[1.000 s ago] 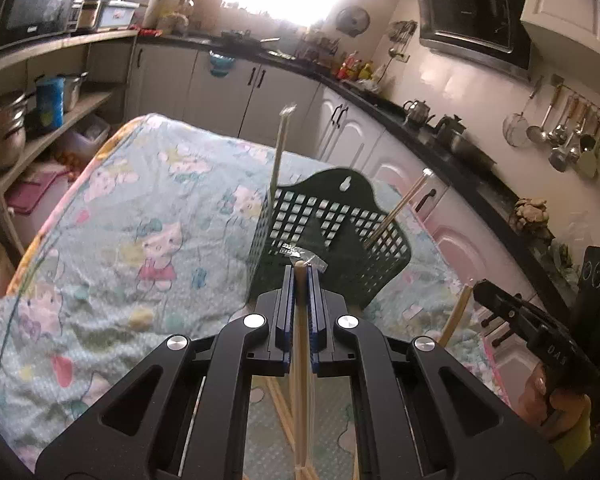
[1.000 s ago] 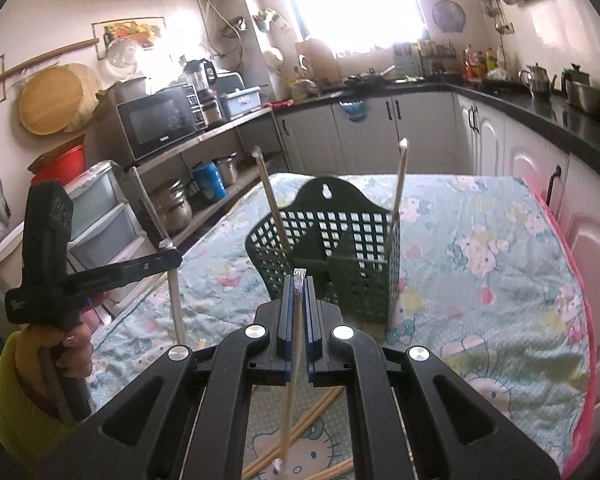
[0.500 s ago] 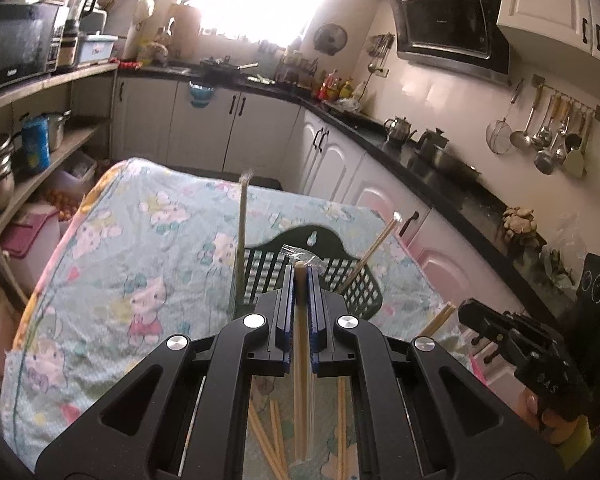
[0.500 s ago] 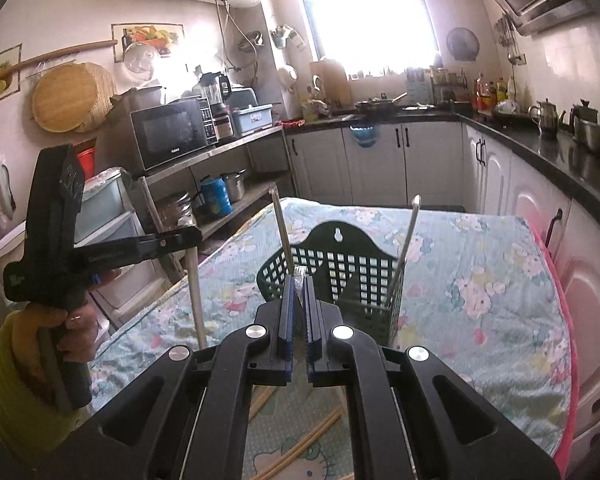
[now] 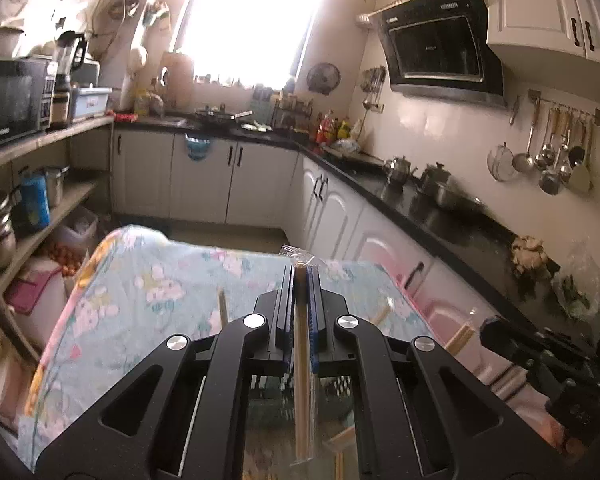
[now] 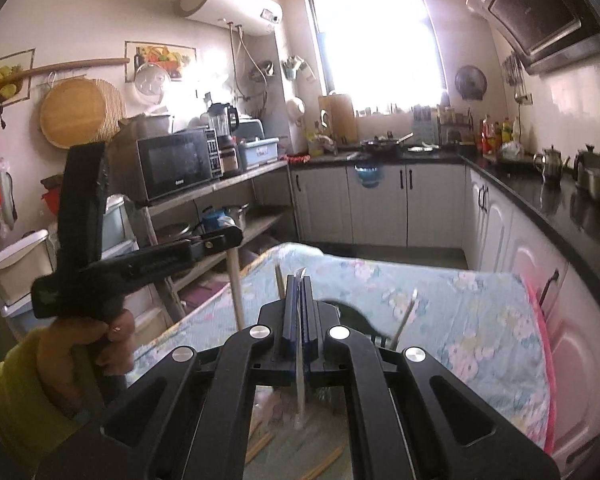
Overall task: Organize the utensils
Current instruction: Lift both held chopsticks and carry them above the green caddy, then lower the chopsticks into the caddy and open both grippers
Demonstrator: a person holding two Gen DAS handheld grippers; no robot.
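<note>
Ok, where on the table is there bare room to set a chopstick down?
Bare cloth at the far end, between the basket and the white cabinets, and on the basket's shelf side. Crowded at the near edge: loose chopsticks lie there.

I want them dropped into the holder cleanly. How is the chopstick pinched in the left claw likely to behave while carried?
The chopstick looks thin, straight and wooden, so probably stiff and light. The left claw grips it only near its top, so the long free end may swing or pivot. Its clear wrapper could make it slippery.
</note>
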